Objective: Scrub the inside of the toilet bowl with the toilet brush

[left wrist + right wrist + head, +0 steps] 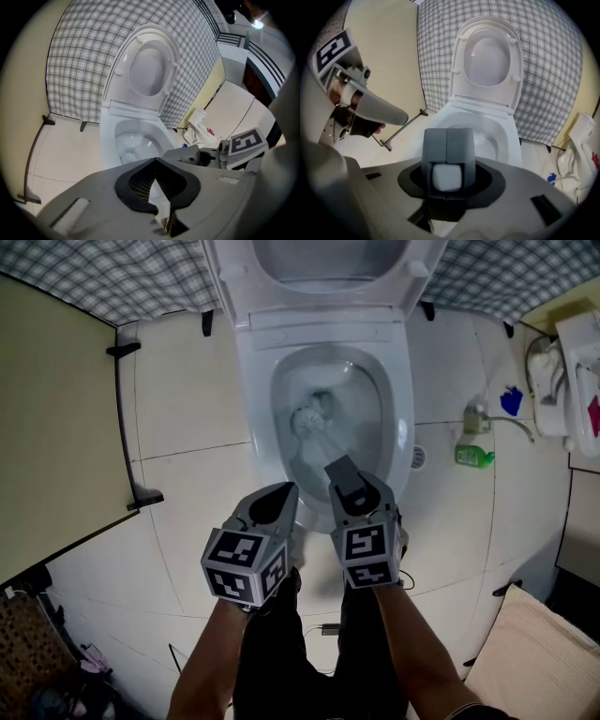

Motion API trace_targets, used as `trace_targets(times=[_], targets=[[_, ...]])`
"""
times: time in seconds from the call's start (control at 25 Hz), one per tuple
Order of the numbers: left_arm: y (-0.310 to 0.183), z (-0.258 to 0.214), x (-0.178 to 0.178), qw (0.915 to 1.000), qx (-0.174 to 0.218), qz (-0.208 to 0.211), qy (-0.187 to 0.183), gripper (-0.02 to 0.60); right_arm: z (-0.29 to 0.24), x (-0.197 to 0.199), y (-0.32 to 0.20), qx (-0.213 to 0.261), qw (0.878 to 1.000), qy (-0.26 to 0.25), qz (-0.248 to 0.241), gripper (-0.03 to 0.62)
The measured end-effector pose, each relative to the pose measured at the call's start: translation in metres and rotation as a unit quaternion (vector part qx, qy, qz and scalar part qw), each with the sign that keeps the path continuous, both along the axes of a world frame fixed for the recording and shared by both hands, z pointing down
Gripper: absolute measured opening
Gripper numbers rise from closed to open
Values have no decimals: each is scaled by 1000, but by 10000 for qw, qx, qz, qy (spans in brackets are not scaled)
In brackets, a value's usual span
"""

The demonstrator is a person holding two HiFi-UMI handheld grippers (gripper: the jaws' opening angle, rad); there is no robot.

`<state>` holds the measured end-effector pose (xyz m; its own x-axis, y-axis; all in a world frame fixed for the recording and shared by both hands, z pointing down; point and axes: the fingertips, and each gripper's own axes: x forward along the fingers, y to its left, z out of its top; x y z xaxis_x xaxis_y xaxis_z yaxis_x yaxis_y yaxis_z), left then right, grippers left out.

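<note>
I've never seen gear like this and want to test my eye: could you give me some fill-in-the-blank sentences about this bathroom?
1. The toilet lid is not down but ___.
2. The bristle head of the toilet brush sits inside the ___.
3. The gripper whose fingers clamp the brush's handle is the person's ___ one.
4. The bottle on the floor is coloured ___.
Missing words: up; bowl; right; green.

Tight little bathroom, pale and tiled.
Cream floor tiles (187, 512) underneath, checked wall (122, 277) dead ahead of the left gripper (279, 493), beige partition (52, 418) out to its left, green bottle (474, 456) standing right of the right gripper (343, 474).
</note>
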<state>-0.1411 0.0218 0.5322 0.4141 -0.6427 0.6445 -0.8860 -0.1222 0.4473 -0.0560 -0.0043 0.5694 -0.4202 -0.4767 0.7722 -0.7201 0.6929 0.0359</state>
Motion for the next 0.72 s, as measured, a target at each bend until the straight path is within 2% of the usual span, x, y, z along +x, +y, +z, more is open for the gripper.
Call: trace_targets(times=[0.2, 0.36, 0.44, 0.72], targets=[[-4, 2, 8, 10000, 8, 3, 36, 11, 9, -11, -48, 167, 9999, 4, 10, 181], [-5, 1, 12, 10000, 19, 71, 49, 11, 13, 8, -62, 129, 9996, 176, 204, 181], [-4, 3, 13, 9999, 14, 98, 52, 11, 8, 22, -57, 96, 9994, 220, 246, 181], [2, 7, 20, 9999, -50, 88, 126, 11, -7, 56, 7, -134, 9974, 670, -235, 180]])
